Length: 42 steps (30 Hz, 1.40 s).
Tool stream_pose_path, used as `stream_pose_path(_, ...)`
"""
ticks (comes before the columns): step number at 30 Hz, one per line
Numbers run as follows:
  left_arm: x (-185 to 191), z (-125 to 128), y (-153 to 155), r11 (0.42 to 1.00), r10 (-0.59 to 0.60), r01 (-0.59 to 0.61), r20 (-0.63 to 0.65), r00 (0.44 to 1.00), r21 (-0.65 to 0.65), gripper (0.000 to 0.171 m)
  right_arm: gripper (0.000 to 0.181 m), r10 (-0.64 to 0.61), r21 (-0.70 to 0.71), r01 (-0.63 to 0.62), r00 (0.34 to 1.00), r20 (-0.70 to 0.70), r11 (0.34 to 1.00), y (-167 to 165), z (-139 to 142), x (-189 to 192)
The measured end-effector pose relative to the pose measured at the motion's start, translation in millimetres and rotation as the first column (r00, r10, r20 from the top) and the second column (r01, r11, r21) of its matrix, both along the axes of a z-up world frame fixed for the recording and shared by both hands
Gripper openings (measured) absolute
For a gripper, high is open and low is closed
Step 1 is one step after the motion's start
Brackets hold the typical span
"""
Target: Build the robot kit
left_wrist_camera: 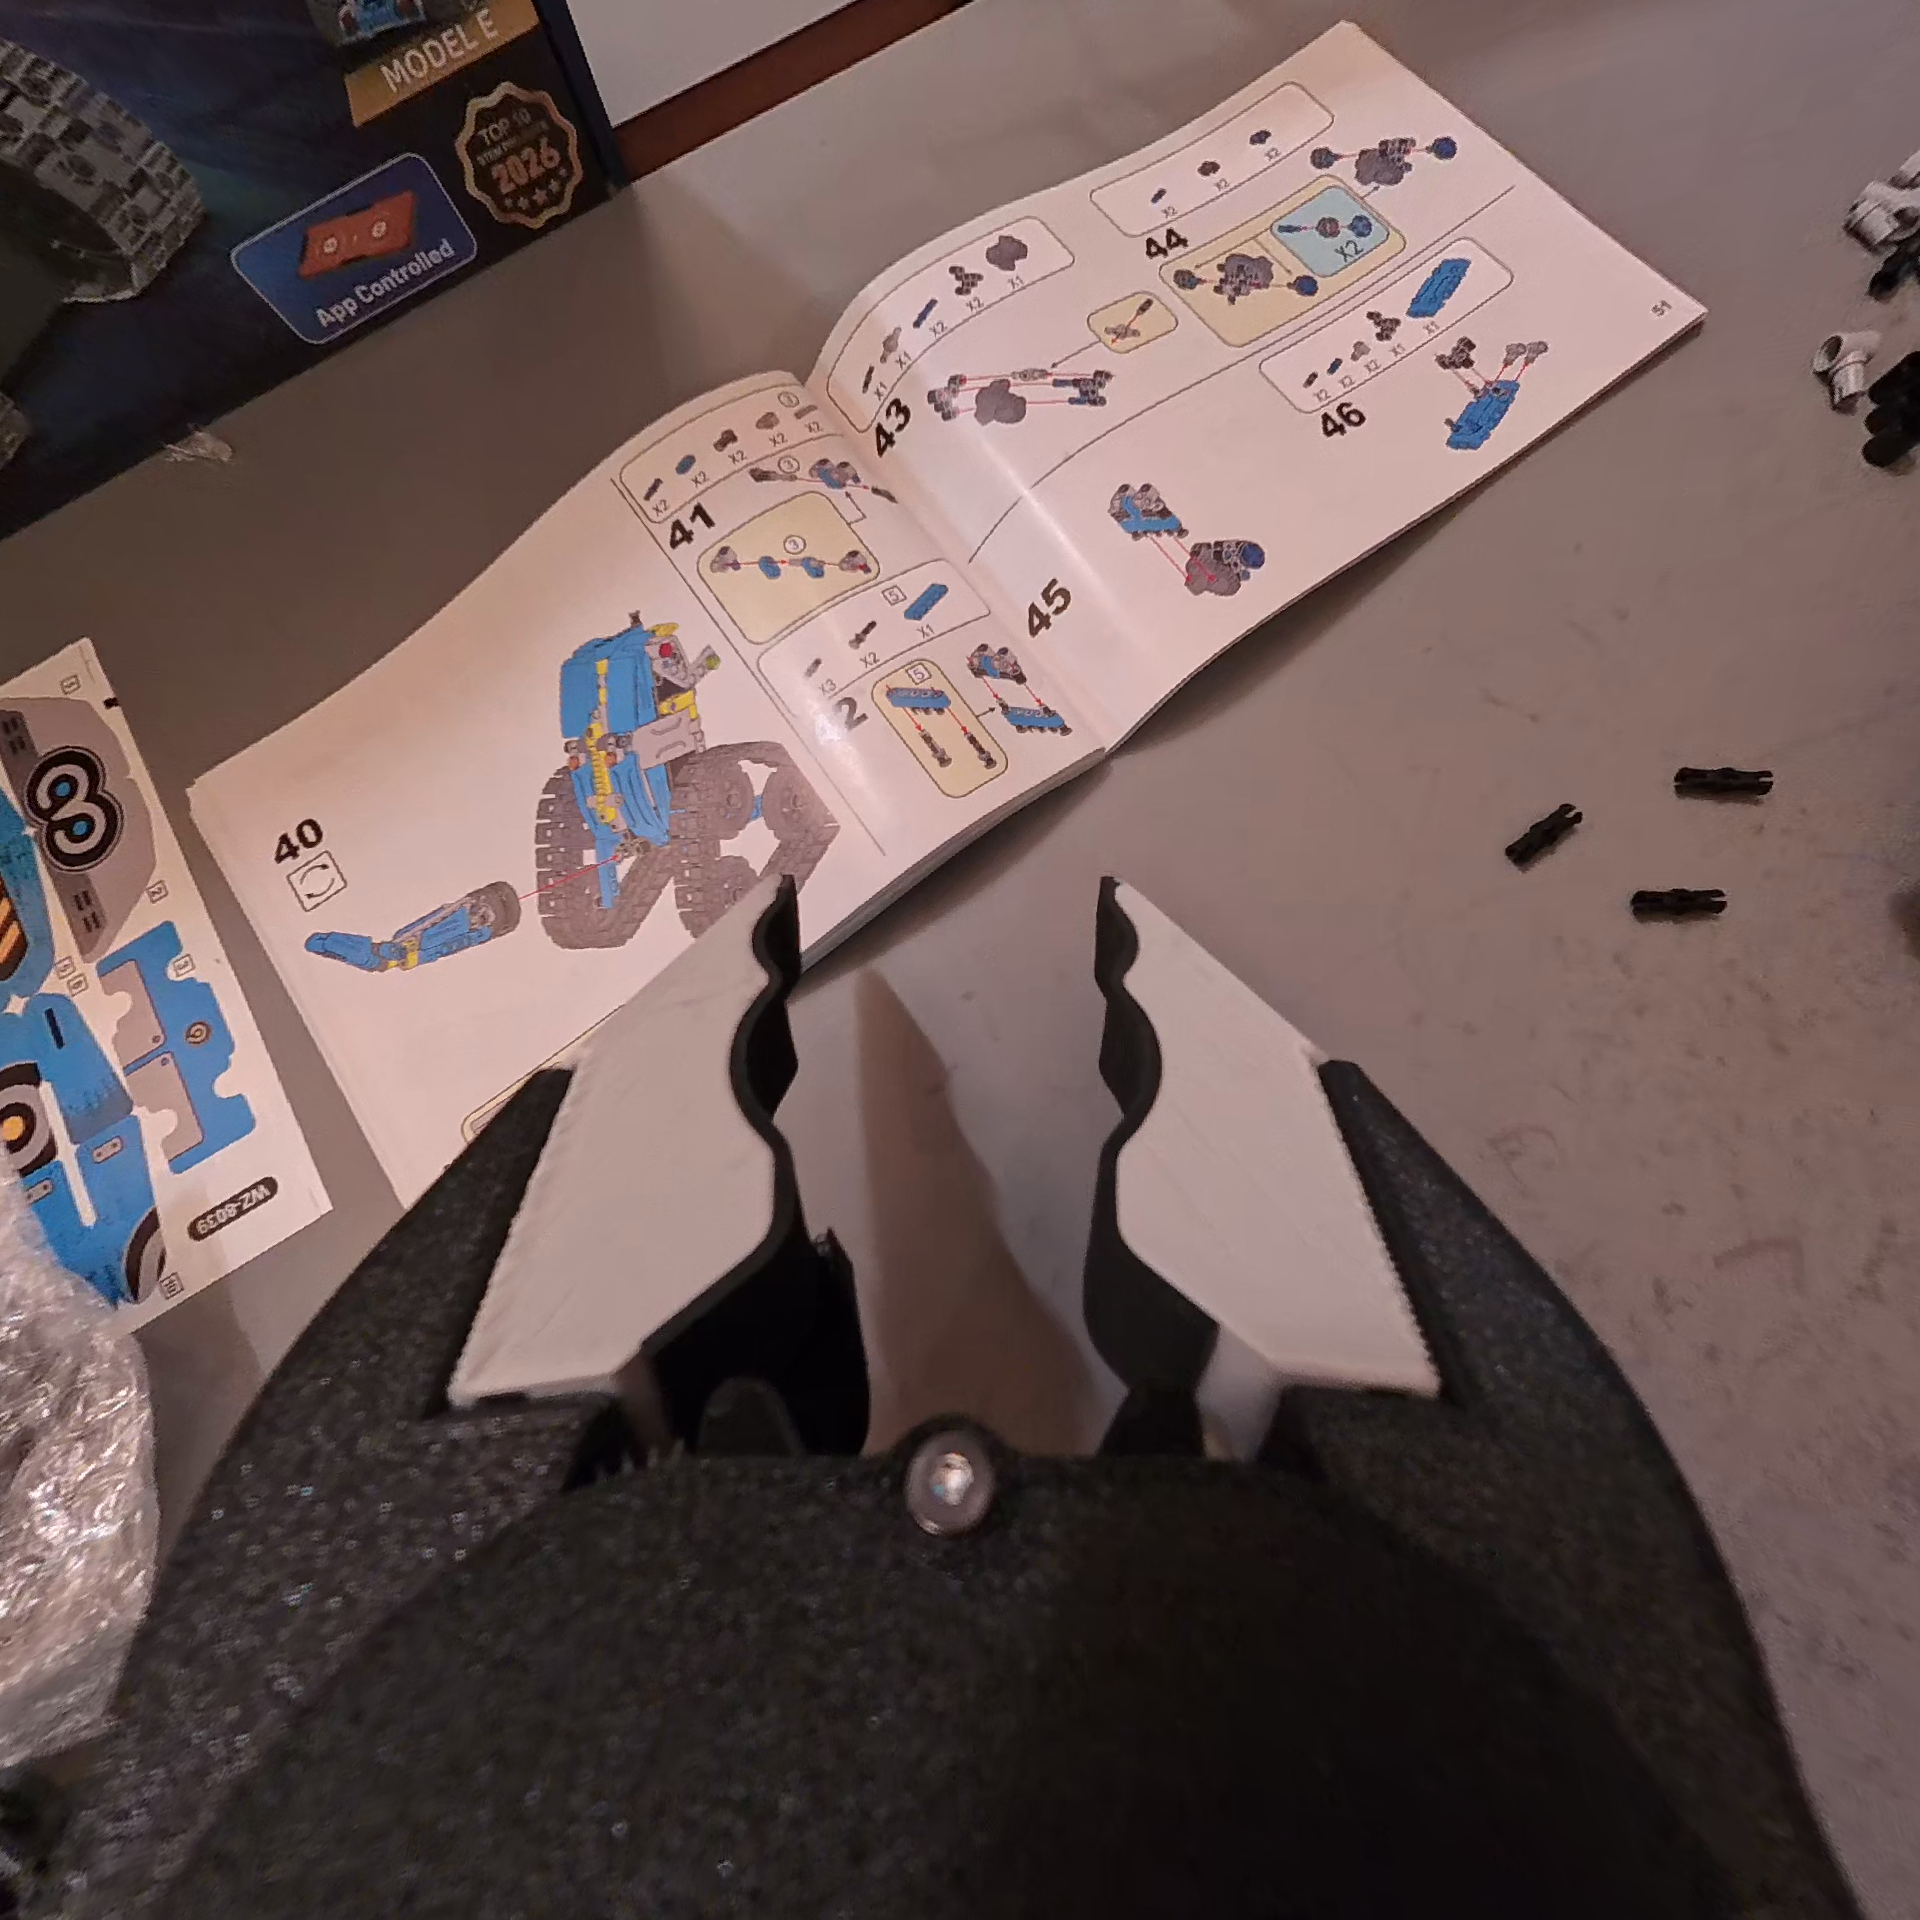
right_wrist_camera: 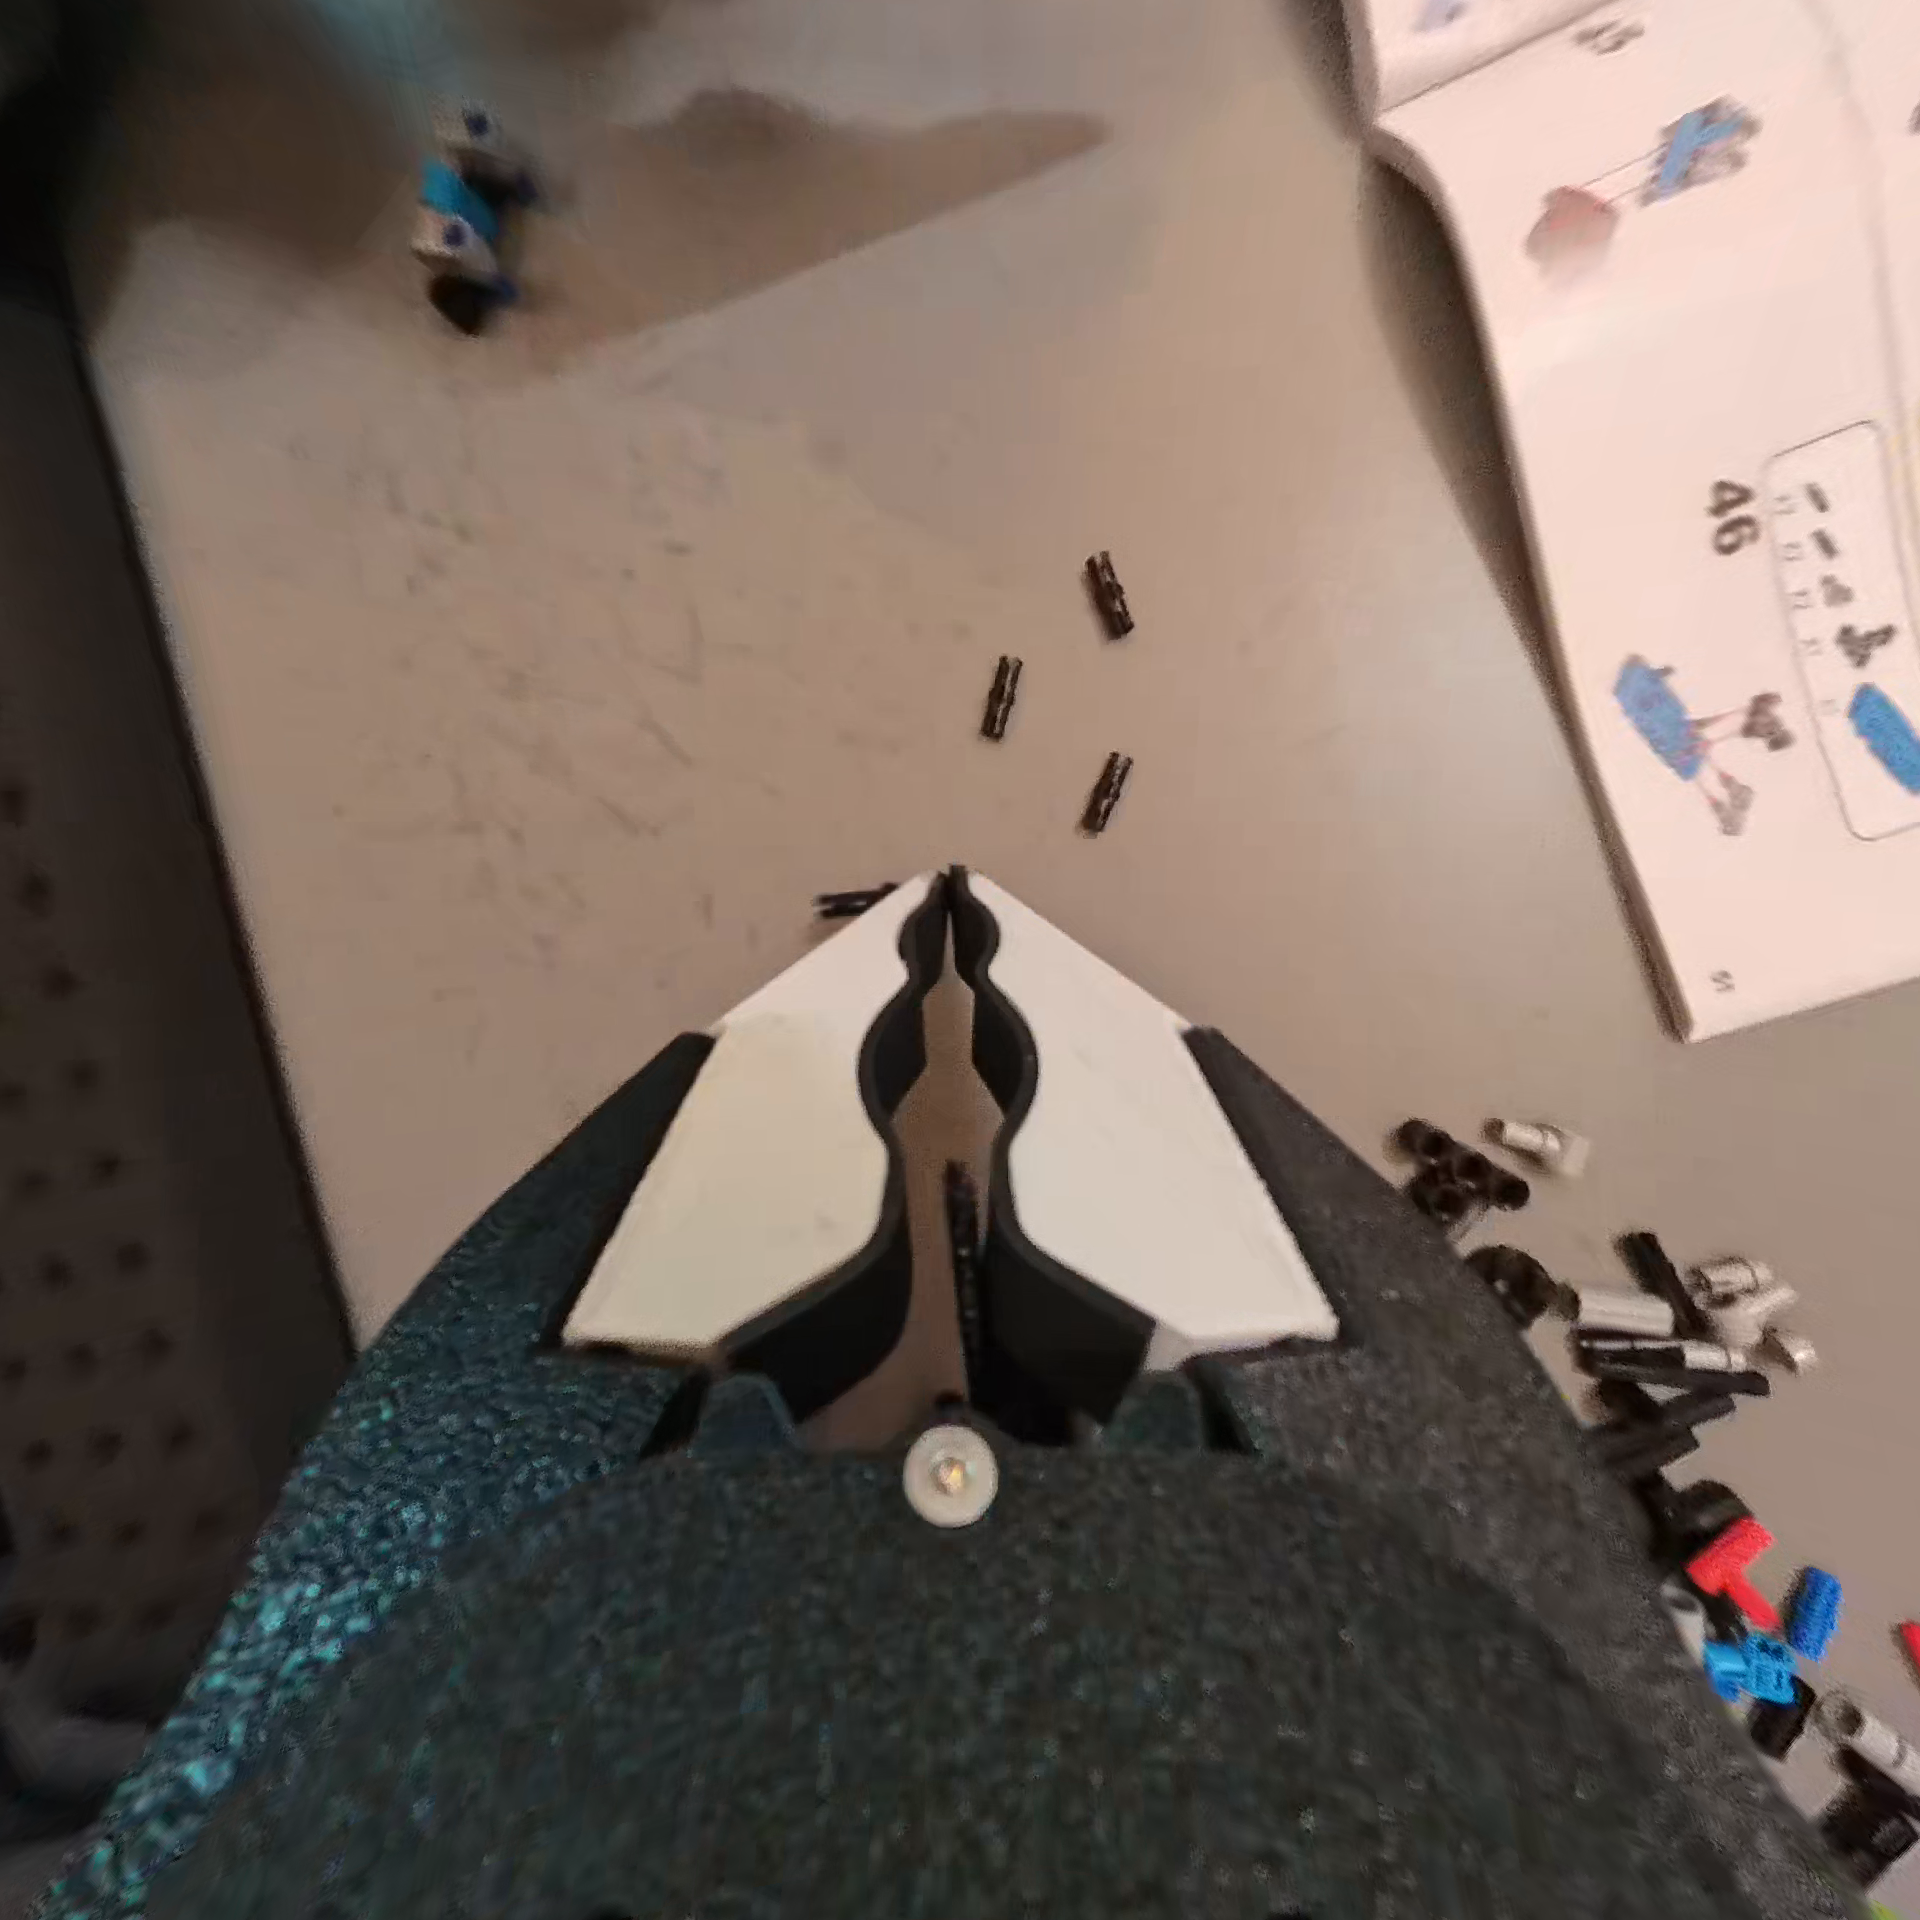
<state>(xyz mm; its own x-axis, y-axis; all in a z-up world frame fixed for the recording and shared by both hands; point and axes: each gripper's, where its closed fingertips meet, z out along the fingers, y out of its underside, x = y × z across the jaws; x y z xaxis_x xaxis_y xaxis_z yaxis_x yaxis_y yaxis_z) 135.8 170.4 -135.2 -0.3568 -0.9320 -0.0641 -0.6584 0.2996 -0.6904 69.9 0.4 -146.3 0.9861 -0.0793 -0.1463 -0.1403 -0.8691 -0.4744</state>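
We find the left gripper (left_wrist_camera: 948,885) with fingers spread and empty, above the table (left_wrist_camera: 1351,1039) beside the open instruction booklet (left_wrist_camera: 831,582). The right gripper (right_wrist_camera: 952,875) has its tips pressed together; whether it pinches the black pin (right_wrist_camera: 854,900) beside them we cannot tell, and three black pins (right_wrist_camera: 1108,793) lie just ahead.

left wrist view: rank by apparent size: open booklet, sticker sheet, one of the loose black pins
1. Open booklet, largest by far.
2. Sticker sheet, partly cut off at the frame edge, so its full extent is unsure.
3. Black pin, smallest; the three pins look alike.
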Motion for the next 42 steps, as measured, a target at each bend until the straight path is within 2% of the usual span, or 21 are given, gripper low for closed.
stream_pose_path(3,0,0,-1,1.000,-0.004,0.004,0.001,1.000,0.003,0.057,0.001,0.015,-0.056,-0.015,1.000,0.001,0.998,1,-15,-2)
stream_pose_path(5,0,1,-1,1.000,-0.005,0.005,0.002,1.000,0.003,0.057,0.001,-0.005,-0.023,0.005,1.000,-0.011,1.000,-3,-9,3)
stream_pose_path(8,0,2,-1,1.000,-0.004,0.004,0.004,1.000,-0.003,0.057,0.008,-0.172,0.078,0.167,0.983,0.067,0.983,-28,22,43)
stream_pose_path(11,-1,2,-2,1.000,-0.006,0.007,0.005,1.000,-0.006,0.057,0.013,-0.343,0.209,0.319,0.935,0.092,0.925,-67,53,81)
stream_pose_path(12,-1,2,-3,1.000,-0.009,0.009,0.005,1.000,-0.004,0.057,0.022,-0.403,0.233,0.372,0.909,0.103,0.899,-83,57,94)
stream_pose_path(13,-1,2,-4,1.000,-0.012,0.012,0.004,1.000,-0.002,0.057,0.031,-0.454,0.237,0.422,0.885,0.103,0.875,-99,57,104)
stream_pose_path(16,-1,0,-3,1.000,-0.014,0.014,-0.002,1.000,0.004,0.057,0.031,-0.516,0.202,0.496,0.855,0.057,0.844,-133,45,113)
stream_pose_path(19,0,-1,-2,1.000,-0.010,0.010,-0.004,1.000,0.003,0.057,0.026,-0.540,0.174,0.527,0.841,0.036,0.832,-149,35,116)
stream_pose_path(25,0,-1,-1,1.000,-0.008,0.008,-0.002,1.000,0.011,0.057,0.020,-0.528,0.165,0.510,0.844,0.095,0.845,-146,38,114)
stream_pose_path(28,0,-2,-1,1.000,-0.009,0.009,-0.003,1.000,0.019,0.057,0.020,-0.526,0.122,0.512,0.840,0.134,0.850,-148,31,116)
stream_pose_path(31,0,-1,-2,1.000,-0.014,0.014,0.000,1.000,0.019,0.057,0.020,-0.573,0.106,0.566,0.782,0.245,0.818,-160,29,134)
stream_pose_path(34,0,-2,-2,1.000,-0.014,0.014,-0.005,1.000,0.024,0.057,0.019,-0.612,0.188,0.582,0.759,0.224,0.791,-147,40,141)
stream_pose_path(37,0,-1,-2,1.000,-0.015,0.015,0.002,1.000,0.023,0.057,0.020,-0.625,0.206,0.591,0.751,0.214,0.780,-140,43,143)
stream_pose_path(40,0,-2,-2,1.000,-0.014,0.014,-0.004,1.000,0.023,0.057,0.020,-0.605,0.194,0.576,0.781,0.157,0.794,-131,35,136)
stream_pose_path(42,-1,-2,-2,0.999,-0.017,0.017,-0.002,1.000,0.028,0.057,0.020,-0.575,0.144,0.557,0.800,0.172,0.818,-129,22,133)
